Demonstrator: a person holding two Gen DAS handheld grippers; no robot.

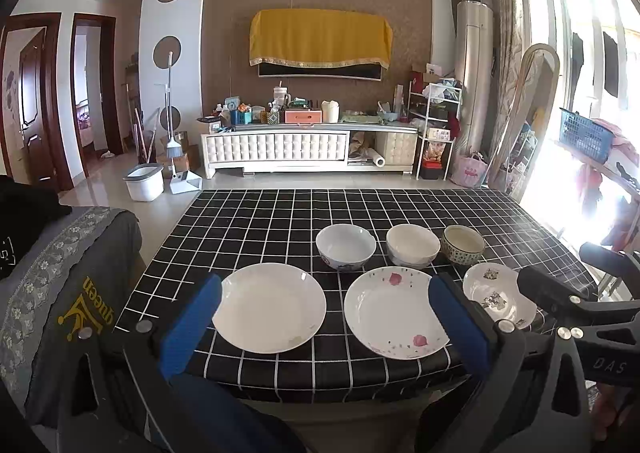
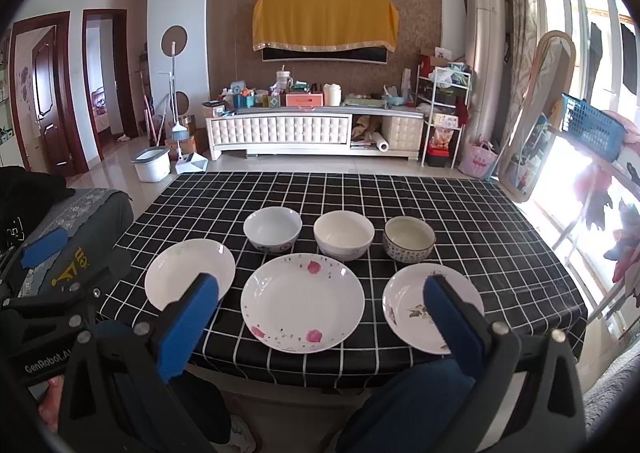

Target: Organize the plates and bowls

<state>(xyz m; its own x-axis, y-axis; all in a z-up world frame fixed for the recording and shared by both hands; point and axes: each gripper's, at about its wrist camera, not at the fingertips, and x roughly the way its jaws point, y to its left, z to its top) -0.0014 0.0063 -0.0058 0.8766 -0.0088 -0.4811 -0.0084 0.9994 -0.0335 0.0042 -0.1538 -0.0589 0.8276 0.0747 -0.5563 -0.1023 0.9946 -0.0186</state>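
Black checked cloth covers the tabletop point(image 2: 500, 213) — three plates in the near row: plain white plate point(image 1: 269, 307), pink-petal plate point(image 2: 302, 302), small leaf-print plate point(image 2: 404, 303). Behind them, three bowls side by side: bluish-white bowl point(image 2: 273, 229), cream bowl point(image 2: 344, 235), patterned dark bowl point(image 2: 409, 238) (none stacked). Left tool point(image 1: 325, 309) and right tool point(image 2: 320, 307) both gape wide, empty — hovering short of the near edge
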